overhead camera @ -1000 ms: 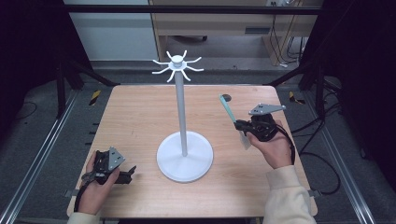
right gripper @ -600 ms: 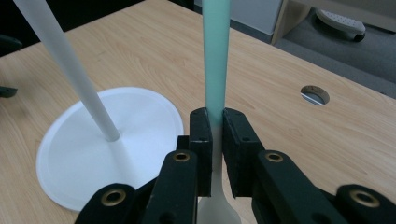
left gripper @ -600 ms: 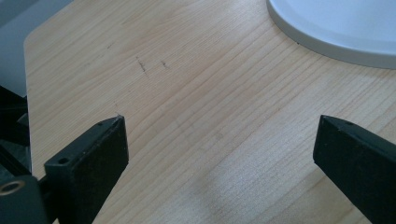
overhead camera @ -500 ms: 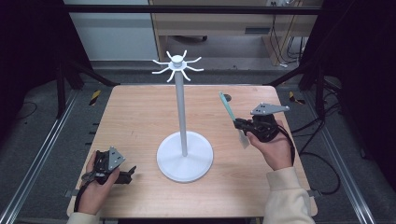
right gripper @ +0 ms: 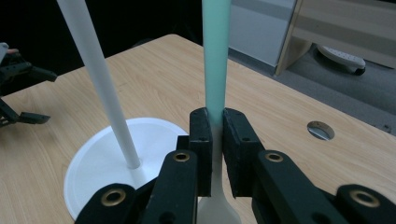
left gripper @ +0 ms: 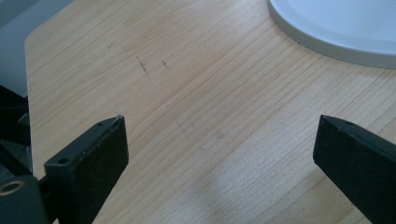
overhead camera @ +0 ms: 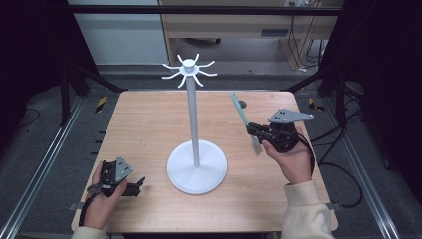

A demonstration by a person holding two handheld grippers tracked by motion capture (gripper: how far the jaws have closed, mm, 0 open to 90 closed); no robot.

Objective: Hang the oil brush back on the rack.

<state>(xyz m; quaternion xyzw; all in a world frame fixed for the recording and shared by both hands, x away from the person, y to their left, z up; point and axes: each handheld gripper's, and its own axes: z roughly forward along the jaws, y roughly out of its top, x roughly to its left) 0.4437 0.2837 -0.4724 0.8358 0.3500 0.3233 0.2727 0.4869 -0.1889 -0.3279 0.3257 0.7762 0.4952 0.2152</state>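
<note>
Spatula (overhead camera: 242,115), mint-green handle passing to a pale blade at the low end; held off the table to the right of the stand, handle tip tilted up and toward the far edge, blade hanging below the grip.

Right gripper (overhead camera: 252,129): jaws closed on the spatula at the neck, where green meets white; in the right gripper view the pads (right gripper: 201,140) press both sides of the shaft (right gripper: 215,56).

Step in hand, by judgement: carrying the utensil toward the stand for hanging. Not yet at hook height. Next move calls for raising the handle tip to the crown of hooks (overhead camera: 189,70) and catching its end on one prong; whether the handle has a hole cannot be told.

Stand (overhead camera: 193,114): white pole on a round white base (overhead camera: 197,167), mid-table, hooks radiating at the top, all bare.

Left gripper (overhead camera: 133,186): resting low on the table left of the stand's base and near the front edge, jaws wide apart, nothing between them; the left gripper view shows bare wood with the base rim (left gripper: 336,32) beyond.

Table (overhead camera: 144,124): light wood, a small round hole (overhead camera: 242,104) behind the spatula, right of the stand.

Obstructions: none between spatula and hooks; the pole itself stands close to the likely path.
</note>
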